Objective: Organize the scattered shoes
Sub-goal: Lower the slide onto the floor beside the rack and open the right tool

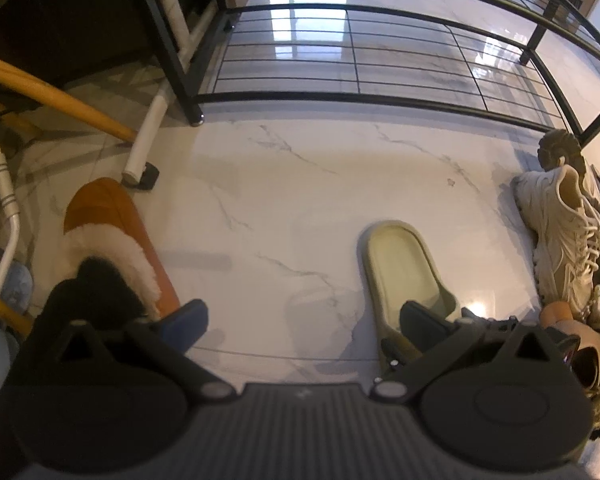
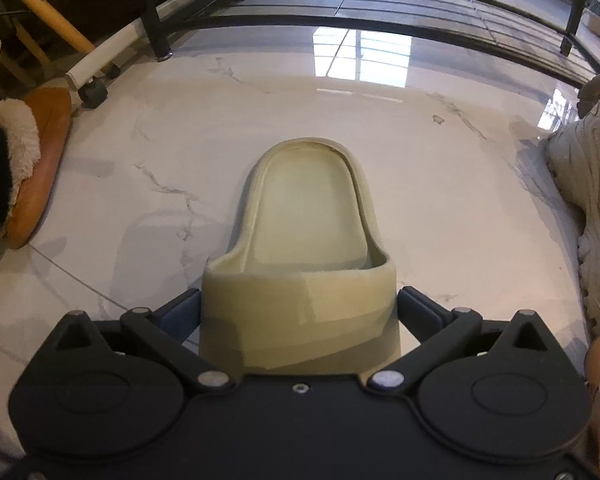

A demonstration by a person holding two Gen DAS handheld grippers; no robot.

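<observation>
The white marble-veined tile floor (image 2: 440,184) fills both of my views, and at its far edge stands the black metal wire shoe rack (image 1: 340,56), its low shelf bare where I can see it. Along the floor's right edge lies a cream laced chunky sneaker (image 1: 560,236), tipped on its side among other shoes. Toward the left edge rests a tan suede slipper with white fleece lining (image 1: 112,232).

In the middle of the floor, well apart from both, sits the pale olive moulded foam slide sandal (image 2: 312,220), sole down. Its long axis runs straight away from me toward the rack, with the open heel end farthest and the wide strap nearest.

My right tool (image 2: 300,304) straddles that strap, one finger on each side and right against it. The strap shows no squeeze, so I cannot tell whether the tool is clamped on it or only closing in. My left tool (image 1: 304,320) hangs spread wide over bare floor between slipper and slide, holding nothing.

I judge the slide light and springy, one piece of foam, not fragile. Its matte skin should grip the pads well. The strap is the best hold: thick and raised, it gives both fingers a flat side. A hard pinch would fold it, so I would go gently. Held there, the heel would likely droop.
</observation>
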